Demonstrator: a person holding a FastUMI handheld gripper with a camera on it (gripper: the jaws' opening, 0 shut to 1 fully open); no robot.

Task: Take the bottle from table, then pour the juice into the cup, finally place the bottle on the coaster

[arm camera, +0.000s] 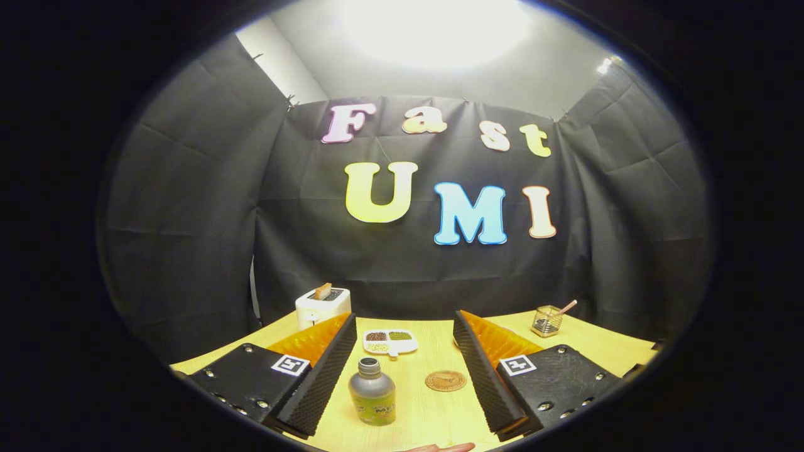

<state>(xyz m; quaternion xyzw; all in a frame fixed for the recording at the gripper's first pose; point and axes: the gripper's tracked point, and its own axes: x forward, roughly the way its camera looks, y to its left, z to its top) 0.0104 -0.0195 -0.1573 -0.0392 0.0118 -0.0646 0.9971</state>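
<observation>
The bottle [372, 400] stands upright on the worktop [433, 414], uncapped, between the fingers of the gripper [402, 358] and nearer the left one, touching neither. The jaws are spread wide and hold nothing. Just to the bottle's right lies the round coaster [445, 380], bare. I cannot make out a cup for certain. Beyond sit a divided snack dish [390, 342], a toaster [322, 307] and a small wire basket [546, 321]. By my judgement nothing is done yet: grasping, pouring and placing all remain.

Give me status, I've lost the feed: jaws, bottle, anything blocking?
Gripper open, jaws wide, empty. Bottle upright on table, between the jaws, untouched. Coaster bare beside it. Nothing blocking.
</observation>
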